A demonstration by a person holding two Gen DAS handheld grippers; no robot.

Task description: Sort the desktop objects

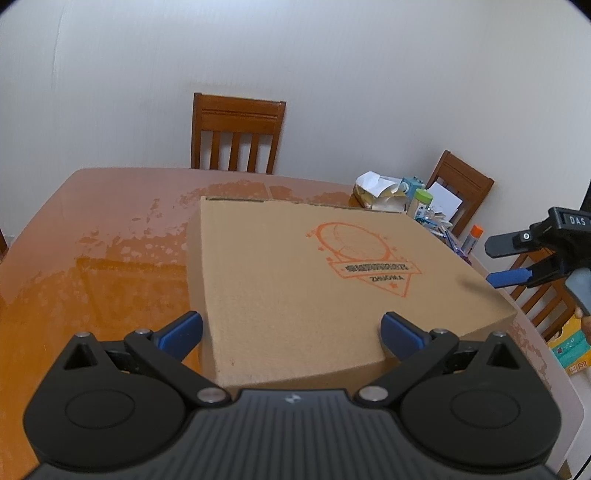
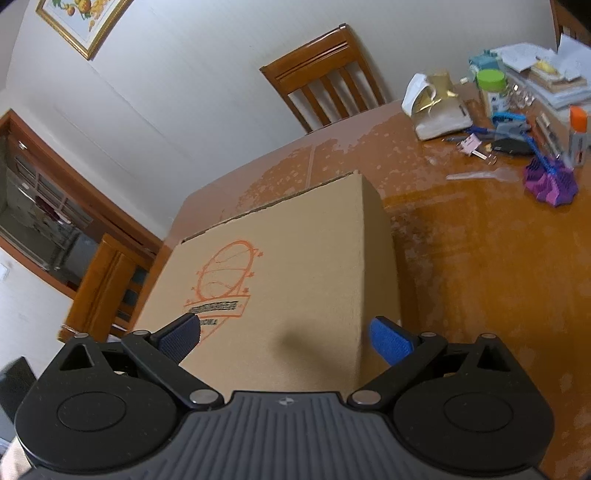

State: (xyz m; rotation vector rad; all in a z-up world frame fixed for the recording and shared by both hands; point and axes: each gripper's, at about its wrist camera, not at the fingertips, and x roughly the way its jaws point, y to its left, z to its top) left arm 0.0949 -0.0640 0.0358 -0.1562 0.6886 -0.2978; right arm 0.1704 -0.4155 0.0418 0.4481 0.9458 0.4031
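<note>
While both claws hung wide open and empty over the box (image 1: 295, 280), each saw different things. Only the left claw (image 1: 291, 332) saw the right claw (image 1: 496, 260) from the side. Only the right one saw the picture (image 2: 79, 22), doorway (image 2: 48, 229), spoon (image 2: 480, 175) and purple toy (image 2: 550, 184) on the table (image 2: 480, 277).

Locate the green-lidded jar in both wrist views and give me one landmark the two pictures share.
Left wrist view: the green-lidded jar stands at right of centre, past the cardboard box, among the clutter at the table's far edge.
Right wrist view: the jar is at upper right, just right of the white and gold bag.
Shared landmark: the orange logo printed on the box top.
</note>
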